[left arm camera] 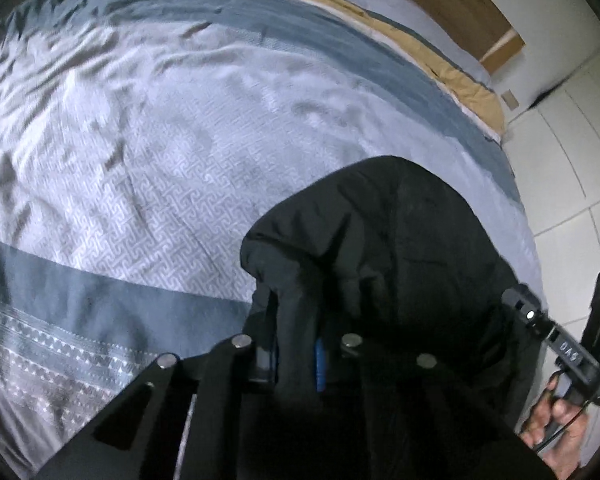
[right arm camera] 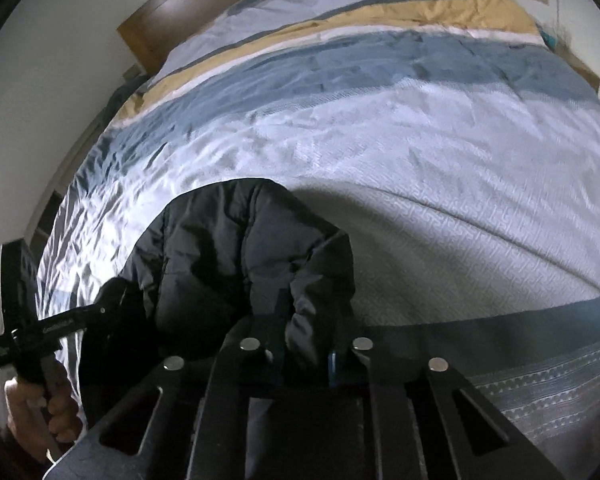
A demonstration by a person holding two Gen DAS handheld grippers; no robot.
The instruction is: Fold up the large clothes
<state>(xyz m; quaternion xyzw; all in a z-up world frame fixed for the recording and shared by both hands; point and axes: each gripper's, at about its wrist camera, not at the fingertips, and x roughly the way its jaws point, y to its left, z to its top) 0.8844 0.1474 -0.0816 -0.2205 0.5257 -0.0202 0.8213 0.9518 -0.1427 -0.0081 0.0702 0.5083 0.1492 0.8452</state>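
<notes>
A black quilted puffer jacket (left arm camera: 384,248) hangs bunched between both grippers above the bed; it also shows in the right wrist view (right arm camera: 236,256). My left gripper (left arm camera: 296,356) is shut on a fold of the jacket, blue pads pinching the fabric. My right gripper (right arm camera: 304,356) is shut on another fold of the same jacket. The right gripper shows at the right edge of the left wrist view (left arm camera: 540,324), its fingers buried in the jacket. The left gripper shows at the left of the right wrist view (right arm camera: 104,308), likewise buried in it. Most of the jacket's shape is hidden.
The bed cover (left arm camera: 148,152) is white and grey-blue with a tan band, also in the right wrist view (right arm camera: 420,152). A wooden headboard (right arm camera: 172,12) stands at the far end. A white tiled floor (left arm camera: 572,160) lies beside the bed.
</notes>
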